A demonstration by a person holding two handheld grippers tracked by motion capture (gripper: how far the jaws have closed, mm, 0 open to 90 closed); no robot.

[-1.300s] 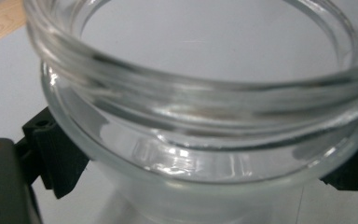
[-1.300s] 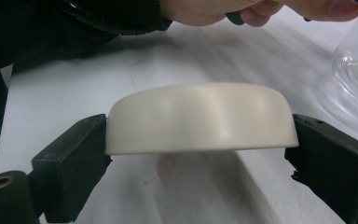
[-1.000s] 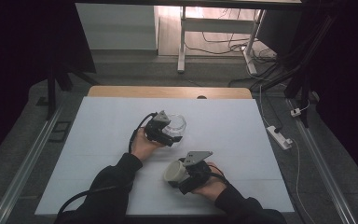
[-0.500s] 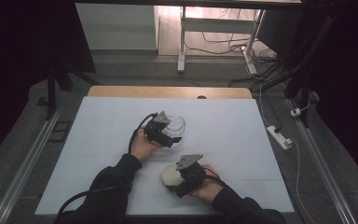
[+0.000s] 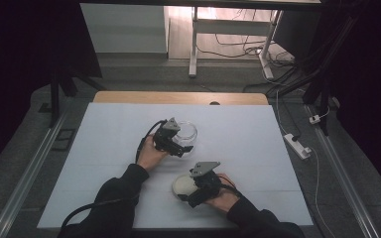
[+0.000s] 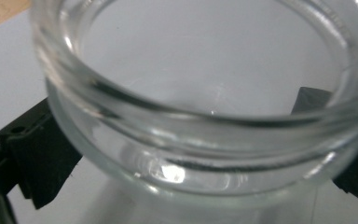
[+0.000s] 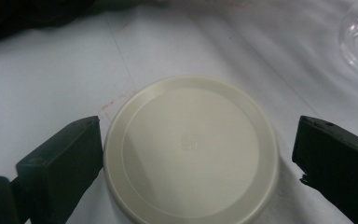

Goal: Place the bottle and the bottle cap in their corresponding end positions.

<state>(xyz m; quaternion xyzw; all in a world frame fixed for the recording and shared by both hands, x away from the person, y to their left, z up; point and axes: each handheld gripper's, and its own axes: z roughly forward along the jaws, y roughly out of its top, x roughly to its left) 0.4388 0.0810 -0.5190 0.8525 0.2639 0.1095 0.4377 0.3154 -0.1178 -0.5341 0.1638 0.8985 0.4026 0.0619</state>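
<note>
Right gripper (image 7: 191,154): set down to the cream lid (image 7: 191,149), jaws wide either side, not yet clamped.
Left gripper (image 5: 171,139) holds glass jar (image 6: 205,107) mid-bench (image 5: 104,148); lid lies nearer me, ready for pickup.

- A clear glass jar (image 5: 186,133) stands upright and open-mouthed on the white table sheet, around the middle of the table, with a thick rolled rim (image 6: 200,112) and nothing visible inside.
- Black jaws press against the jar's neck on both sides, just below the rim.
- A round cream-coloured lid (image 5: 183,184) lies flat on the sheet, nearer the front edge and slightly right of the jar, well apart from it.
- The lid (image 7: 190,148) has a smooth top with a raised outer ring and a faint embossed mark at its centre.
</note>
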